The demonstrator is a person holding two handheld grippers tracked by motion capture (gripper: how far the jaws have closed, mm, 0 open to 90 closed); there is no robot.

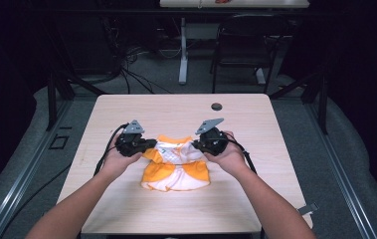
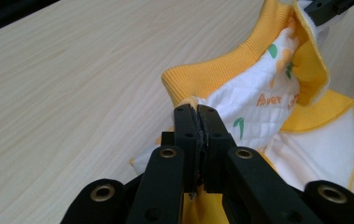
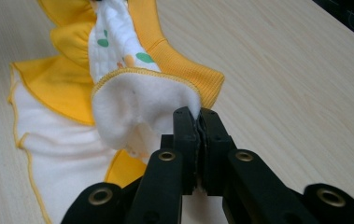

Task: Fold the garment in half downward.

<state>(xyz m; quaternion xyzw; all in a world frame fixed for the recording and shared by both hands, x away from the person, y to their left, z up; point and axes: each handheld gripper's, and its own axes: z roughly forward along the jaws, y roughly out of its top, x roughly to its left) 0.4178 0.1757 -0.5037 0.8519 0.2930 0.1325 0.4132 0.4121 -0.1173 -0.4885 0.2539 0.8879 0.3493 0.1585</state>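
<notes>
Two claws are pinching the upper edge of a small orange-and-white garment point(image 1: 176, 167) lying mid-worktop point(image 1: 126, 109): the left claw point(image 1: 148, 145) clamped on one side, the right claw point(image 1: 197, 144) on the other. Keeping both grips level and evenly taut is probably serving this step best.

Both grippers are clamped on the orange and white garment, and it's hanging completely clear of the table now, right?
Not quite. Both the left gripper and the right gripper are shut on the garment, but it is not clear of the table: the high view shows its lower part lying on the wood.
</notes>
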